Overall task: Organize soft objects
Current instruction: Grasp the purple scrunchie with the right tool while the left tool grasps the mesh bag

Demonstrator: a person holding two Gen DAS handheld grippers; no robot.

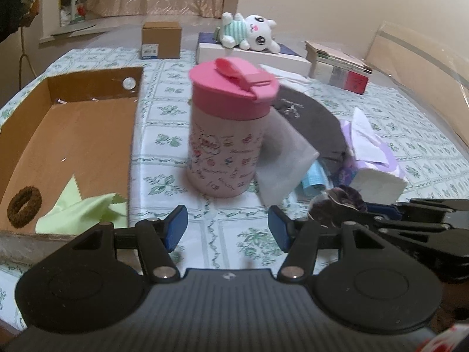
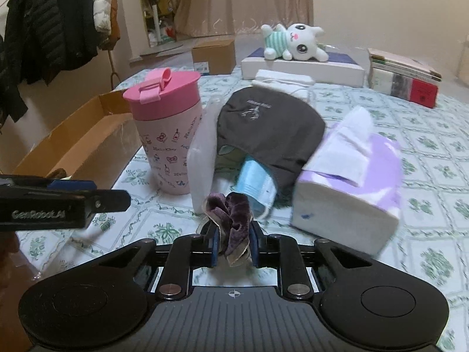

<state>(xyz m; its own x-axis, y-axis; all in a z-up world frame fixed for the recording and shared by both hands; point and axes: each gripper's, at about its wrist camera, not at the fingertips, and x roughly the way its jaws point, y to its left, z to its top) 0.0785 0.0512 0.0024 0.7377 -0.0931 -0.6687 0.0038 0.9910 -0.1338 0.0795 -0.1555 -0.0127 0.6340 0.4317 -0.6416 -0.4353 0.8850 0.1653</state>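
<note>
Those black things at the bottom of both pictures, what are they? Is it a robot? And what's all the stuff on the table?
No robot here. A person holds a pinching tool in each hand, and each tool has a camera looking out along its two fingers. One picture comes from the left tool, the other from the right.

The left claw is open and holds nothing. The right claw is shut on a purple velvet scrunchie.

On the flowery tablecloth stands a pink cup with its lid on. Beside it lie a dark cap, a blue face mask and a pack of tissues. A plush bunny lies on a box at the back.

The cardboard box on the left already holds a brown hair tie and a green cloth.
</note>
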